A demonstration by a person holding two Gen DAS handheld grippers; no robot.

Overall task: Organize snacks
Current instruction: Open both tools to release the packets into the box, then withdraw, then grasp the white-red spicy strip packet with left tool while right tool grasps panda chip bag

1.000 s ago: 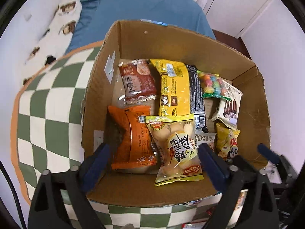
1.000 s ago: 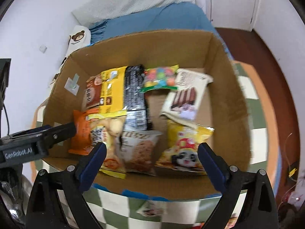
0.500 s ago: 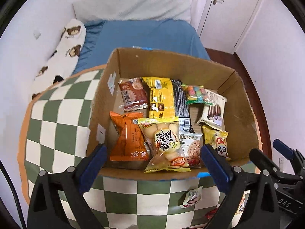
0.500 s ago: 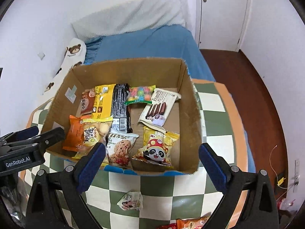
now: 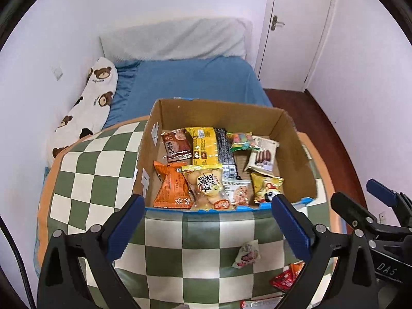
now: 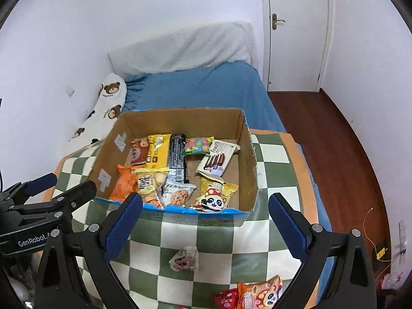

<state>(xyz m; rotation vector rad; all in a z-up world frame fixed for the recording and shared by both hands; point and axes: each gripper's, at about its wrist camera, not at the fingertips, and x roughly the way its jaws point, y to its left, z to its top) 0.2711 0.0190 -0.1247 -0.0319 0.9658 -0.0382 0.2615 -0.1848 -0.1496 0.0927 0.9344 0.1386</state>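
An open cardboard box [image 5: 301,159] [image 6: 247,159] stands on the green-and-white checkered cover and holds several snack packets in rows, among them an orange packet [image 5: 171,189], a yellow panda packet [image 6: 215,197] and a cookie packet [image 6: 177,194]. My left gripper [image 5: 206,221] hangs open and empty in front of the box's near wall. My right gripper [image 6: 204,221] is open and empty too, level with it. A small white wrapped snack [image 5: 247,255] [image 6: 185,258] lies loose on the cover below both grippers. Red and orange packets [image 6: 257,293] [image 5: 285,279] lie nearer, at the lower right.
The checkered cover [image 5: 85,180] [image 6: 278,180] sits at the foot of a bed with a blue sheet [image 5: 193,82], a bear-print pillow [image 5: 90,103] by the left wall, and a white door [image 6: 293,31]. Brown wooden floor [image 6: 334,141] runs along the right.
Both grippers have pulled back and up from over the box; the box looks smaller, and the loose snacks on the cover have come into view. Both stay open.
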